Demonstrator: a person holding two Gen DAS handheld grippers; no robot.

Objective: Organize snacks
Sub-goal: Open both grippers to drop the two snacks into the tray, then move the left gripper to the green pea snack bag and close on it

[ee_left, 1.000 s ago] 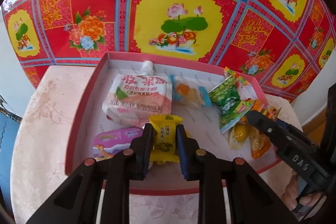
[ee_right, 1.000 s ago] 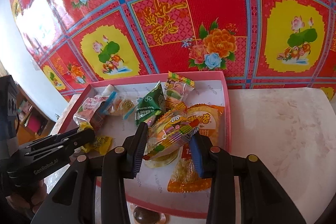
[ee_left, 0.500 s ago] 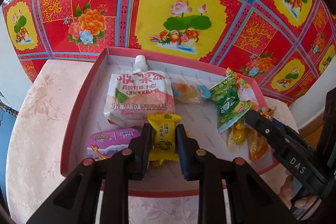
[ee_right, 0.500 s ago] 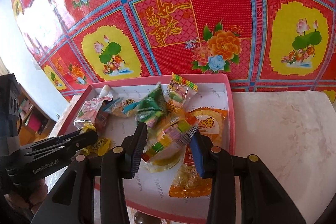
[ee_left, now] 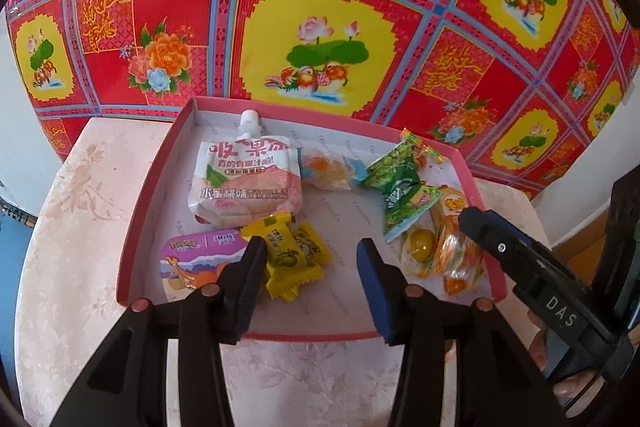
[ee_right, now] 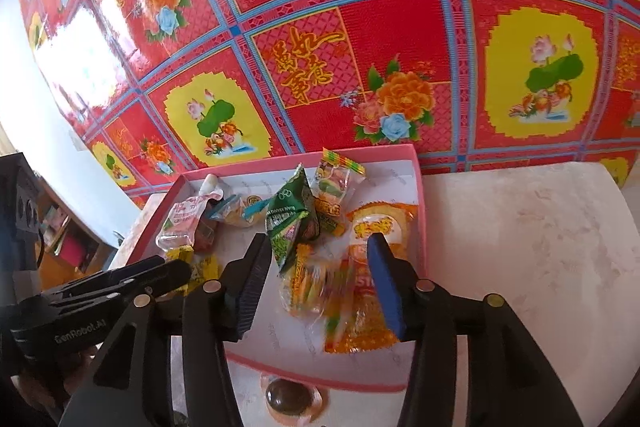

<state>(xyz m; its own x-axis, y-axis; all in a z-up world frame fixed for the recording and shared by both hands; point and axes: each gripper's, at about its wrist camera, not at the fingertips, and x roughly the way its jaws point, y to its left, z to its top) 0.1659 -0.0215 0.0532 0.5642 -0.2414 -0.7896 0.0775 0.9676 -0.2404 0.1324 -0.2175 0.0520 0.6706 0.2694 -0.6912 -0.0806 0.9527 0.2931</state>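
A pink tray (ee_left: 152,195) on the table holds the snacks. My left gripper (ee_left: 311,251) hovers over its near side, jaws opening. A yellow candy (ee_left: 286,257) lies loose in the tray by the left finger, on a second yellow candy; nothing presses on it. Behind them are a pink juice pouch (ee_left: 248,183) and a purple mint card (ee_left: 196,259). My right gripper (ee_right: 318,243) is over the tray's (ee_right: 420,211) right part, jaws opening. A clear striped candy packet (ee_right: 316,287) lies blurred below, free of the pads, between a green packet (ee_right: 292,223) and an orange packet (ee_right: 380,227).
The tray rests on a pale marble-patterned table top (ee_right: 520,227) against a red and yellow flowered sheet (ee_left: 320,27). A brown round object (ee_right: 288,393) sits at the tray's near edge. My two grippers stand close together, left gripper (ee_right: 160,275) beside the right.
Both grippers have opened. The yellow candy dropped from the left jaws onto the tray, and the striped packet left the right jaws. The left gripper rose slightly.
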